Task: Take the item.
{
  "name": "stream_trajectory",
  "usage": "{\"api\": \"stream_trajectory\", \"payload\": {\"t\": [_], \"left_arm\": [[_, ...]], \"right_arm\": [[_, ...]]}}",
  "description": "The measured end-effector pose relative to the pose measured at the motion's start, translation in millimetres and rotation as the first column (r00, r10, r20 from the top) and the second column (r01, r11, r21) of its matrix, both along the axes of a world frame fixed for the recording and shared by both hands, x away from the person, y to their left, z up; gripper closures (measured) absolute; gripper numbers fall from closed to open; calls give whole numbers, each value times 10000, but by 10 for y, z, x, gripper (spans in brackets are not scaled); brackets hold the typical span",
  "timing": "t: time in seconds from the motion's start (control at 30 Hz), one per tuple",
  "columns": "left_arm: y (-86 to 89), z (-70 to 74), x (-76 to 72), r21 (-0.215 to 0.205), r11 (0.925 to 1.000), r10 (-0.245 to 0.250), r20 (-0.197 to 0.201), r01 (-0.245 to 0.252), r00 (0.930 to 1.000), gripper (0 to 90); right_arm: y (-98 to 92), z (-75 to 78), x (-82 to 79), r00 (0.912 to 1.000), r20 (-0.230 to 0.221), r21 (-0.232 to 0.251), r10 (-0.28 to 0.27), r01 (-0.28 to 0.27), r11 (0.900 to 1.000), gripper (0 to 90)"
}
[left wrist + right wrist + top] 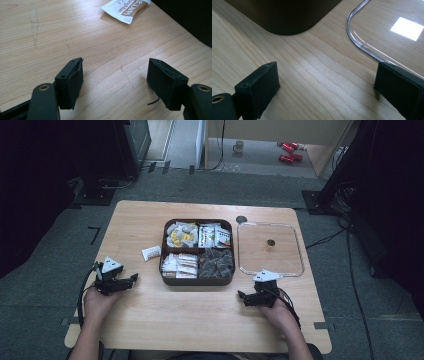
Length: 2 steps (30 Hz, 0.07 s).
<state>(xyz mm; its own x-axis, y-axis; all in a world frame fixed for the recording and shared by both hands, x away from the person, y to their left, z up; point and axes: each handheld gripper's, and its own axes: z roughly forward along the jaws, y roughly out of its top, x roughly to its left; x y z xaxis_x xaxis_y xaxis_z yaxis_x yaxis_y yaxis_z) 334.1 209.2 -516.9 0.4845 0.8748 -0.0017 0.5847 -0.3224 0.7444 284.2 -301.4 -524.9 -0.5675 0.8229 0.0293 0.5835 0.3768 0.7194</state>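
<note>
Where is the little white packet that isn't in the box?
In the high view, the white packet lies alone on the table, just left of the brown snack box, ahead of the left gripper.

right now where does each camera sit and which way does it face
High view: above the person's table edge, looking forward and down on the table, tray, lid; forearms, hands, left gripper and right gripper show.
Left gripper view: on the left gripper, looking along open jaws at a packet.
Right gripper view: on the right gripper, facing a tray corner and lid rim; open jaws show.
Shared: the packet in high and left views.
</note>
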Motion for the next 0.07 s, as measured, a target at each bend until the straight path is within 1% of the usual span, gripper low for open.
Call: {"api": "stream_trajectory", "payload": {"t": [0.07], "left_arm": [[-1,0,0,5,10000,-9,-9,9,10000,282]], "right_arm": [[0,0,0,10000,1,0,-1,1,10000,55]]}}
